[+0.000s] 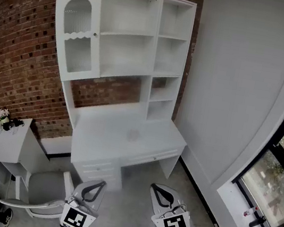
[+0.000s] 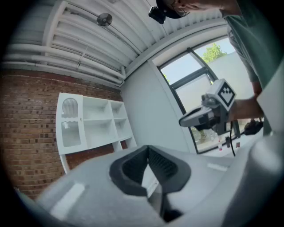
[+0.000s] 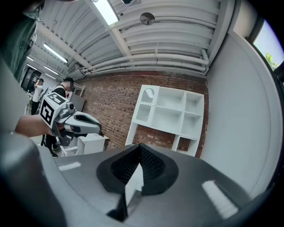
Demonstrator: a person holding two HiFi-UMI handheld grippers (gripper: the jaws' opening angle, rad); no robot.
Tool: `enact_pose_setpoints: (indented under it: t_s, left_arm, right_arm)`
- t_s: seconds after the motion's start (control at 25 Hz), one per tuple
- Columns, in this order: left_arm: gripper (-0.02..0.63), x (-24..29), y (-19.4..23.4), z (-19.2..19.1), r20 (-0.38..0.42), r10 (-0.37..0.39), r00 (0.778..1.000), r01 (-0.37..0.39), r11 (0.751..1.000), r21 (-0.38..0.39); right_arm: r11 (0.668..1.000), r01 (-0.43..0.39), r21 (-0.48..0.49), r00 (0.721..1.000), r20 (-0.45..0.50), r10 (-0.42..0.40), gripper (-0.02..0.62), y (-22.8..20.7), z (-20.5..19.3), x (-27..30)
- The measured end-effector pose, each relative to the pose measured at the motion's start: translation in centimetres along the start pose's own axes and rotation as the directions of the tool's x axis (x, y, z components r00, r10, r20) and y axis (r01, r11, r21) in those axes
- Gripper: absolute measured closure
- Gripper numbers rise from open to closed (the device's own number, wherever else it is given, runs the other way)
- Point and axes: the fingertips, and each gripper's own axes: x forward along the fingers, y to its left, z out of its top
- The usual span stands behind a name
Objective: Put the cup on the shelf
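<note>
A white desk (image 1: 121, 139) with a tall shelf unit (image 1: 128, 32) stands against the brick wall. On the desk top lies a faint pale round shape, possibly the cup (image 1: 134, 135); it is too dim to tell. Both grippers are held low, well short of the desk. My left gripper (image 1: 93, 187) is shut with nothing in it, as is my right gripper (image 1: 160, 193). In the left gripper view the shut jaws point up past the shelf unit (image 2: 93, 124), and the right gripper (image 2: 208, 116) shows beside them. The right gripper view shows the shelf unit (image 3: 171, 113) and the left gripper (image 3: 66, 119).
A grey chair (image 1: 45, 191) stands left of the desk's drawers. A small white side table (image 1: 1, 146) with flowers and small items is at far left. A white wall and a window sill (image 1: 247, 211) with small objects run along the right.
</note>
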Motion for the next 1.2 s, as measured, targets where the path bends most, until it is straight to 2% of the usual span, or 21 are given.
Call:
enact_pose_setpoints:
  t_s: [0.32, 0.68, 1.2]
  left_arm:
    - [0.603, 3.5, -0.1, -0.2, -0.015, 0.009, 1.0, -0.009, 1.0, 0.001]
    - [0.603, 8.6, -0.2, -0.8, -0.049, 0.044, 0.998, -0.044, 0.999, 0.007]
    - [0.603, 16.3, -2.0, -1.1, -0.092, 0.06, 0.994, -0.058, 0.998, 0.022]
  right_arm:
    - [1.0, -0.023, 0.013, 1.0, 0.01, 0.023, 0.589, -3.1, -1.0, 1.5]
    - [0.991, -0.106, 0.076, 0.994, 0.019, 0.105, 0.588, -7.1, -3.3, 3.9]
    - [0.979, -0.175, 0.099, 0.984, 0.043, 0.172, 0.588, -13.6, -6.0, 6.8]
